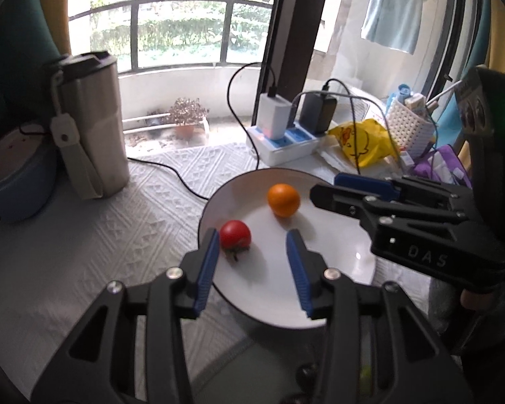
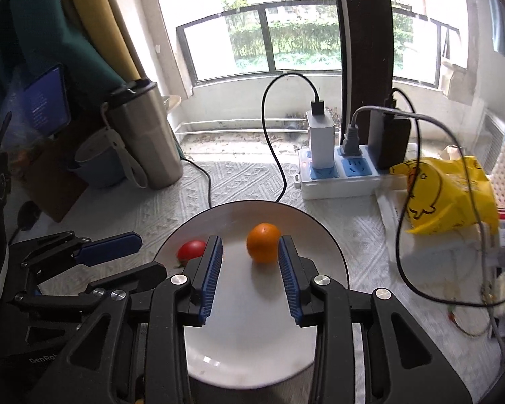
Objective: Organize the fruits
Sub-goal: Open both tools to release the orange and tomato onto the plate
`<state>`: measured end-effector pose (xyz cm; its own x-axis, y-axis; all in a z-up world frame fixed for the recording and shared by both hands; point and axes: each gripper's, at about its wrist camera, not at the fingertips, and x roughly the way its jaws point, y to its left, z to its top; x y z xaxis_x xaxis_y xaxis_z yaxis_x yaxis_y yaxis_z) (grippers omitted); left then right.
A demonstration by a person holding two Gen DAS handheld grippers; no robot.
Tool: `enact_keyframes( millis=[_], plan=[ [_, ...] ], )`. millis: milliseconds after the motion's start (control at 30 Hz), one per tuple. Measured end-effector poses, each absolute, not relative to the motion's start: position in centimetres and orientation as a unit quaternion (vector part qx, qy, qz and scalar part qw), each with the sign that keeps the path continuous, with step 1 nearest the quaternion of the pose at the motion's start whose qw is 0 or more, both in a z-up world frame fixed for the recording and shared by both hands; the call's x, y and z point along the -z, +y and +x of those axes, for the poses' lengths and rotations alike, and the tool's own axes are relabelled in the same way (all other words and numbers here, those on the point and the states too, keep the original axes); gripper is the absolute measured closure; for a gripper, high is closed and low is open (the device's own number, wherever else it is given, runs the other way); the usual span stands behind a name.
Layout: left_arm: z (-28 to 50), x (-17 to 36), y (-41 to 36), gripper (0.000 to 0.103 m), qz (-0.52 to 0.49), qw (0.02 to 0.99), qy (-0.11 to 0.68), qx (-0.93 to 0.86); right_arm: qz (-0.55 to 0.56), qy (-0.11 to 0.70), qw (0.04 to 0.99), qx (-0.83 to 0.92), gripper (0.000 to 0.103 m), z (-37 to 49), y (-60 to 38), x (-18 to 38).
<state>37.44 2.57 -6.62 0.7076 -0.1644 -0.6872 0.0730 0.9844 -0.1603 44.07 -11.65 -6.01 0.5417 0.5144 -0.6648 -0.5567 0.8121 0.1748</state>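
A white plate (image 1: 340, 269) (image 2: 245, 343) sits on the patterned white cloth. On it lie a red tomato (image 1: 235, 234) (image 2: 192, 249) and an orange (image 1: 283, 200) (image 2: 263, 242). My left gripper (image 1: 254, 239) is open above the plate's near edge, and the tomato lies just inside its left finger. My right gripper (image 2: 250, 244) is open over the plate, and the orange sits beside its right finger. Each gripper shows in the other's view, the right one (image 1: 353, 188) at the plate's right rim and the left one (image 2: 118, 259) at its left.
A steel tumbler (image 1: 91, 124) (image 2: 148, 138) and a blue cup (image 2: 97, 165) stand at the left. A power strip (image 1: 282, 138) (image 2: 340, 175) with chargers and cables lies behind the plate. A yellow bag (image 1: 363, 144) (image 2: 444, 195) and a white basket (image 1: 410, 121) crowd the right.
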Motion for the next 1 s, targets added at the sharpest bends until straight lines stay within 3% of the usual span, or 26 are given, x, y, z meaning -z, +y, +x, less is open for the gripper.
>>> enact_keyframes(
  millis=[733, 1000],
  plan=[
    [26.1, 2.2, 1.4, 0.060, -0.061, 0.942, 0.326, 0.055, -0.044, 0.318, 0.896, -0.308, 0.066, 32.2, -15.7, 1.6],
    [22.2, 2.9, 1.3, 0.060, -0.075, 0.944, 0.317, 0.044, -0.057, 0.308, 0.898, -0.308, 0.066, 29.0, -17.1, 1.5]
  ],
)
